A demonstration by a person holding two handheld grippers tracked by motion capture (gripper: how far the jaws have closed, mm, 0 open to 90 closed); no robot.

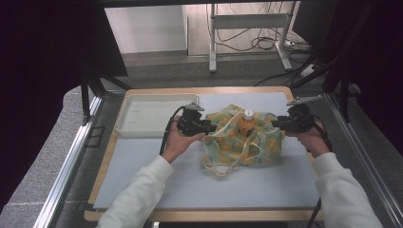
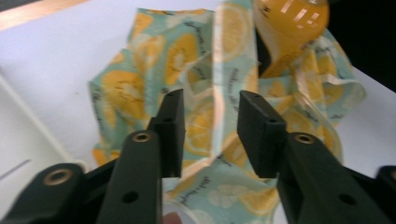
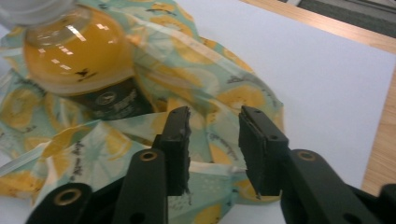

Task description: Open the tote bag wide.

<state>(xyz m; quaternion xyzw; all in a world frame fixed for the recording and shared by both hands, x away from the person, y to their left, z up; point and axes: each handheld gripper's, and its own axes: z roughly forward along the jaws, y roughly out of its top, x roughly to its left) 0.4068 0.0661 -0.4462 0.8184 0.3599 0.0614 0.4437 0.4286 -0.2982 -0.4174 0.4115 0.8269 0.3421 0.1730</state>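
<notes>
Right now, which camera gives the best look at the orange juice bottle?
The right gripper view: the bottle is close and sharp, showing its juice, dark label and pale cap above the lemon-print cloth bag. The left gripper view catches just its blurred orange shoulder at the top edge. The high view shows it small, standing in the bag.

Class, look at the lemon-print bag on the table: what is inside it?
A bottle of orange drink stands in the bag, its white cap and neck showing. Cloth covers its lower part.
</notes>
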